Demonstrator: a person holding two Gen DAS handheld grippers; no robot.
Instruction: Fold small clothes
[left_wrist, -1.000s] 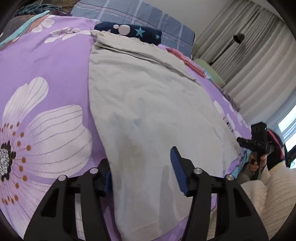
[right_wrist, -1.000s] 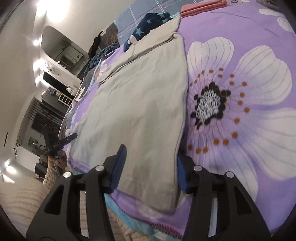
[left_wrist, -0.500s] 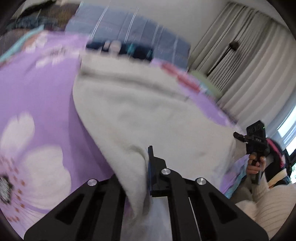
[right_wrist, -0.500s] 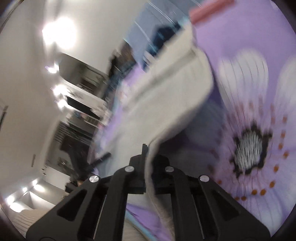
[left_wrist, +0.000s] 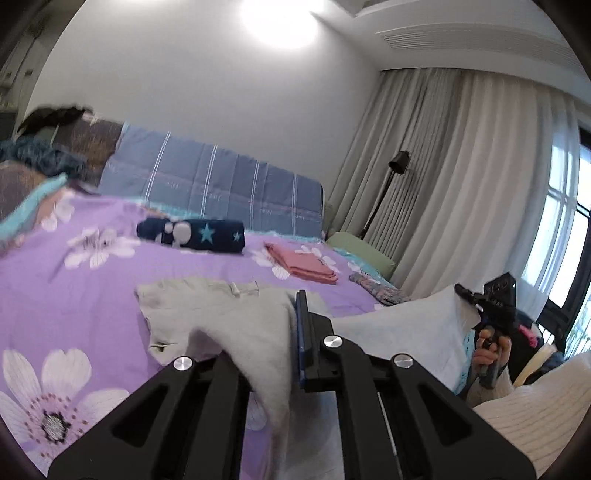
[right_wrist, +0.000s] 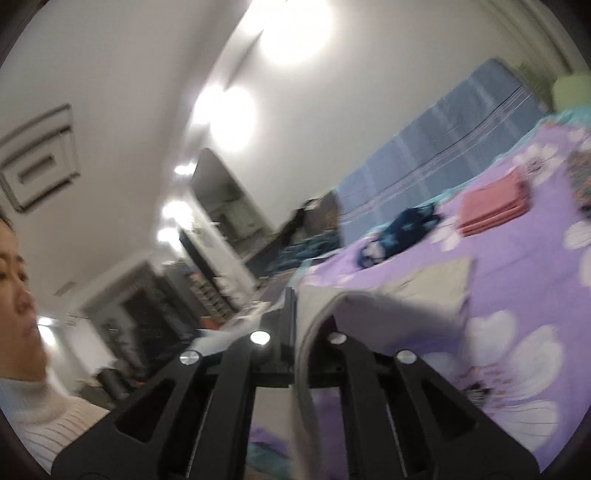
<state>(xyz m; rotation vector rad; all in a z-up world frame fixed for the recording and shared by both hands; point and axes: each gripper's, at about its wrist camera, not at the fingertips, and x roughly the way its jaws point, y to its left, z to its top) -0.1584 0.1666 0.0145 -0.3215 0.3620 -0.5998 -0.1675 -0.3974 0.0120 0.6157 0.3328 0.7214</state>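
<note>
left gripper (left_wrist: 295, 332): clenched on near edge of grey garment (left_wrist: 221, 317), its far end on purple bedspread (left_wrist: 74, 295) | right gripper (right_wrist: 295, 317): clenched on same garment | left view only: curtains (left_wrist: 461, 184), floor lamp (left_wrist: 399, 162) | right view only: mirror (right_wrist: 221, 199)

The left gripper (left_wrist: 295, 325) points nearly level, its jaws closed tight on a fold of beige cloth (left_wrist: 258, 332) that drapes down between the two black arms. The right gripper (right_wrist: 295, 314) also points about level, rolled to one side; its jaws have just been opening slightly, yet they pinch an edge of the same cloth hanging between them. In the left wrist view, off to the right of the jaws, the person's right hand (left_wrist: 491, 347) wraps the handle of the right gripper, with a cream ribbed sleeve (left_wrist: 535, 417) below it.
</note>
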